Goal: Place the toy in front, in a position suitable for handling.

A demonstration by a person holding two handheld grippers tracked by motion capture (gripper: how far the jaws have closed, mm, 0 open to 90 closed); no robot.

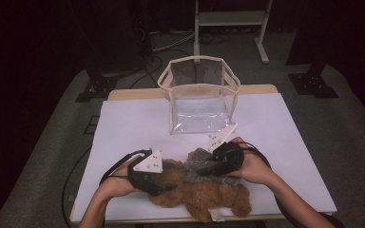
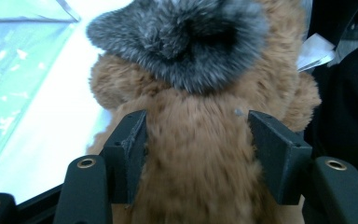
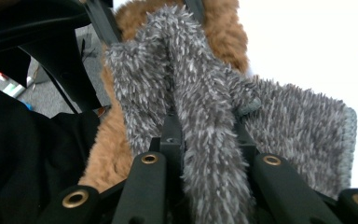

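Clear bag (image 1: 200, 97) behind plush bear (image 1: 204, 190), fuzzy cloth (image 1: 197, 166) on bear, all on table (image 1: 123, 128).

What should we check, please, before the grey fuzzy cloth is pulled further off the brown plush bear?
1. Right gripper shut on the grey fuzzy cloth: ok.
2. Left gripper clamped on the brown plush bear: ok, pads press its fur.
3. Cloth free of the bear: not ok, it lies draped over it.
4. Clear plastic bag upright, mouth open: ok.
5. Bear fully on the white table: cannot tell; it lies at the near edge.
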